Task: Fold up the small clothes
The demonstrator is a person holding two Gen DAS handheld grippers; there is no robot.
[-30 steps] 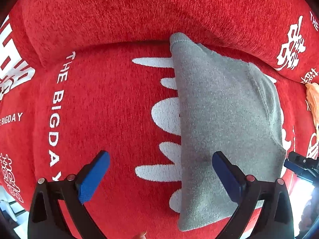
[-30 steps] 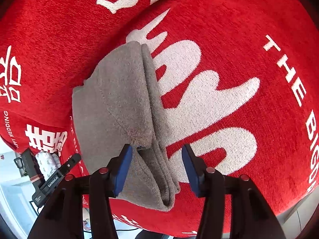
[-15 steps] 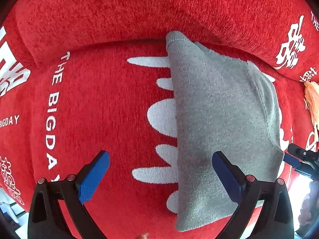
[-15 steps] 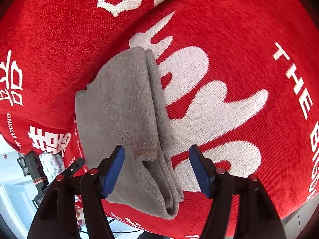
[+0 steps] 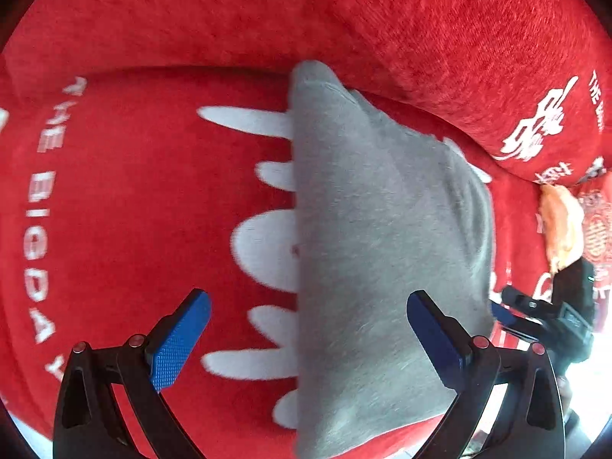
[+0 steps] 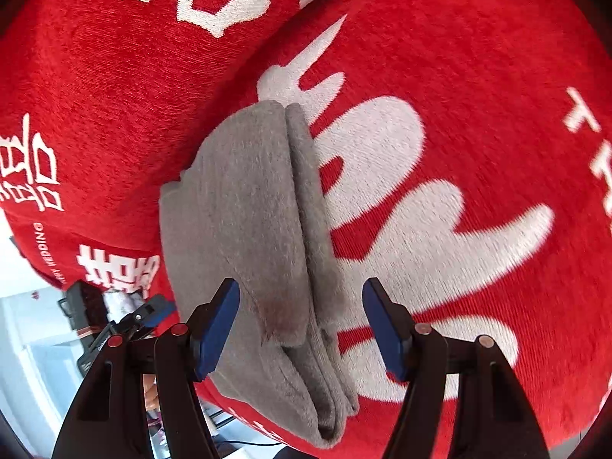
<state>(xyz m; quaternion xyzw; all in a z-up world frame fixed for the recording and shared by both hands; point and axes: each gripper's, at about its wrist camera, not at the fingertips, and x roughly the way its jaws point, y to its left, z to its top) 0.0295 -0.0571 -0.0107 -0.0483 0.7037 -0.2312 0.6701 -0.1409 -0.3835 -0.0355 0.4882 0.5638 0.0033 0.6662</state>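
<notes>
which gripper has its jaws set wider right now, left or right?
The left gripper: its jaws span bare red cover and the grey garment's edge. The right gripper is narrower, straddling only the garment's folded edge. Neither grips anything.

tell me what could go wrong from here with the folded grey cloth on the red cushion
1. The folded grey fleece garment lies with its near end at the rounded front edge of the red printed cushion; a nudge might slide it off.
2. The stacked layers along its right side look loose and could splay if the open right gripper grabs only the top one.
3. The open left gripper straddles the garment's left edge and could drag it askew.
</notes>
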